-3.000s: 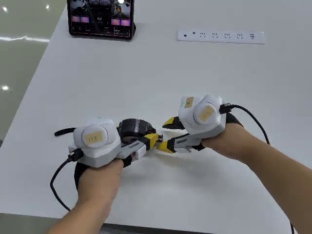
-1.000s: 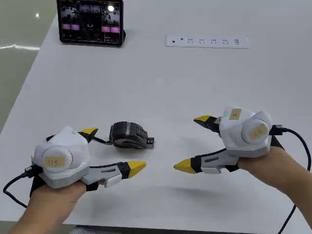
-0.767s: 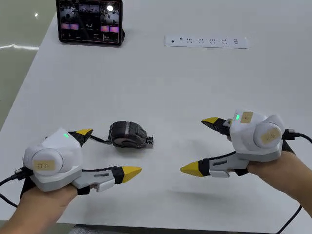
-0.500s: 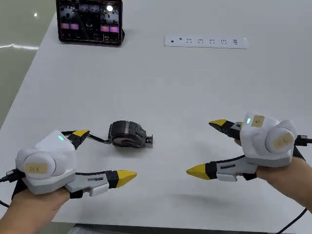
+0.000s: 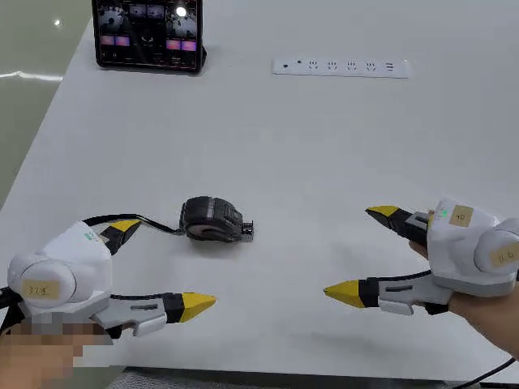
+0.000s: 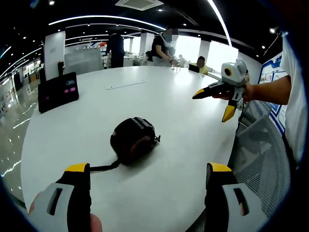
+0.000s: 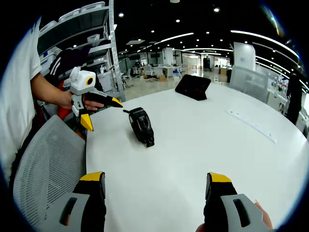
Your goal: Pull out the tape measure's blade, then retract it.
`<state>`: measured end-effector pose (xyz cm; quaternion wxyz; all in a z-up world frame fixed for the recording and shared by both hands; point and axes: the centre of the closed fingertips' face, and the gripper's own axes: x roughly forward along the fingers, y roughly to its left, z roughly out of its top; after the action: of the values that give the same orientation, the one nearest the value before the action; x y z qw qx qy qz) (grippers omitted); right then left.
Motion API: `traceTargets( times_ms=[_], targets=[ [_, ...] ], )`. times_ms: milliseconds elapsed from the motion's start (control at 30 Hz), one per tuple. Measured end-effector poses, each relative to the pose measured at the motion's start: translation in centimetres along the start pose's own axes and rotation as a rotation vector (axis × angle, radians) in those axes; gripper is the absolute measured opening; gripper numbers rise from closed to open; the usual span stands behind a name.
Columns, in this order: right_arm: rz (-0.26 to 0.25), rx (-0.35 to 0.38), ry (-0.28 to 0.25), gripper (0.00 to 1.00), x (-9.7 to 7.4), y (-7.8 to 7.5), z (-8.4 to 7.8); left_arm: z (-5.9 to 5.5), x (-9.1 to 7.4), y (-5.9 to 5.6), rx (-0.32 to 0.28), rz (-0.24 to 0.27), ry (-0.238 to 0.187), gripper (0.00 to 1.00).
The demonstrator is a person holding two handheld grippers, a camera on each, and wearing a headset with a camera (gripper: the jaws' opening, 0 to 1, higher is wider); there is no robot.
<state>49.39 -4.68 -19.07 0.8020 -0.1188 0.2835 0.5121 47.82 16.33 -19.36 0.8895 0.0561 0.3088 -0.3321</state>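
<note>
- Left gripper (image 5: 162, 264): jaws spread wide, gripping nothing, at the table's (image 5: 284, 146) near edge.
- Right gripper (image 5: 361, 251): likewise spread and empty, well apart from the left.
- Tape (image 5: 212, 220): lying free on the table between them, nearer the left, blade in.
- Far edge: tablet (image 5: 146, 32), power strip (image 5: 340, 66).

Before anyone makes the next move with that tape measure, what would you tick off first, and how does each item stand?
1. Left gripper open: ok.
2. Right gripper open: ok.
3. Tape measure lying free on the table, neither gripper touching it: ok.
4. Blade hook sitting at the case mouth, nothing drawn out: ok.
5. Blade lock released: cannot tell.
</note>
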Motion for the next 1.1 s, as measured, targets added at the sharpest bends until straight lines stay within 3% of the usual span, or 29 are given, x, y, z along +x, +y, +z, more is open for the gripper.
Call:
traceTargets(
  times_ms=[633, 1100],
  targets=[
    [-0.024, 0.012, 0.032, 0.91, -2.4, 0.4, -2.1, -0.8, -1.0, -0.6, 0.024, -0.039, 0.027, 0.99],
    [-0.088, 0.02, 0.017, 0.93, -3.5, -0.1, -3.3, -1.4, -1.2, -0.4, 0.063, -0.032, 0.035, 0.99]
  ],
)
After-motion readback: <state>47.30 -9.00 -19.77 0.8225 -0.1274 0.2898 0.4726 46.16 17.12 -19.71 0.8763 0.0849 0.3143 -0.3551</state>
